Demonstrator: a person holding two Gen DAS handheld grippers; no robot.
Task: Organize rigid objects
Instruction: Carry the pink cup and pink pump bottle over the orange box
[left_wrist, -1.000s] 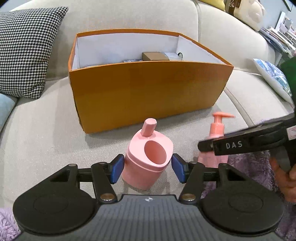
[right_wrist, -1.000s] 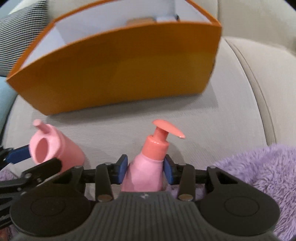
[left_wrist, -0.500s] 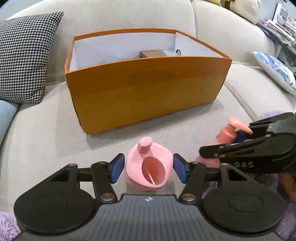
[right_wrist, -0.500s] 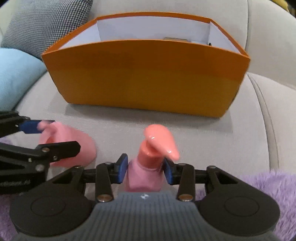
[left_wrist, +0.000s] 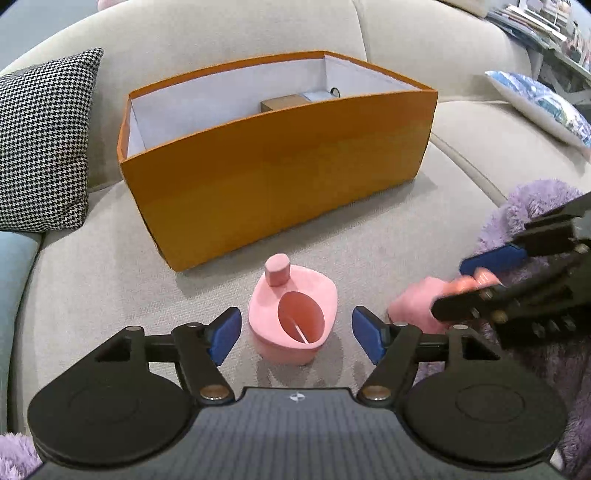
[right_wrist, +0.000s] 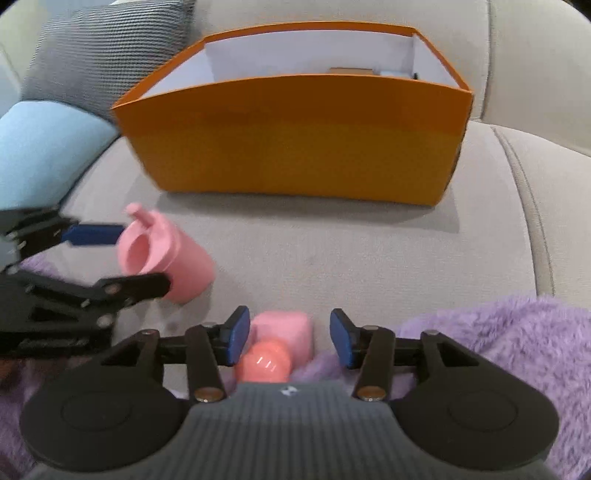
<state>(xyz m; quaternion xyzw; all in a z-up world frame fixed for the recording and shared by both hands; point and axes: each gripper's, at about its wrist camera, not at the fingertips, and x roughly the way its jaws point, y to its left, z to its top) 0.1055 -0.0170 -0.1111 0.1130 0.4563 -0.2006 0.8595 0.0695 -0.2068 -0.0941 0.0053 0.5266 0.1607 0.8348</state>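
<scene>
Beige sofa seat (left_wrist: 110, 280), orange box (left_wrist: 280, 184) far: left tool (left_wrist: 295, 332) opening, pink container (left_wrist: 293, 321) upright between pads, untouched; right tool (right_wrist: 284, 338) opening around pump bottle (right_wrist: 275, 345), leaning near.

A beige sofa (left_wrist: 92, 280) fills most of both views, its seat cushions divided by a seam that runs down the right side of the right wrist frame. A black-and-white houndstooth pillow (left_wrist: 40, 140) leans against the backrest at the upper left of the left wrist view. Below it, at the left edge, a pale blue cushion (right_wrist: 44, 147) lies on the seat. A fluffy purple blanket (right_wrist: 491, 339) spreads over the lower right of the right wrist frame. At the upper right of the left wrist view lies a blue-patterned pillow (left_wrist: 543, 107), with a blurred stack of papers or books (left_wrist: 535, 26) behind it.
</scene>
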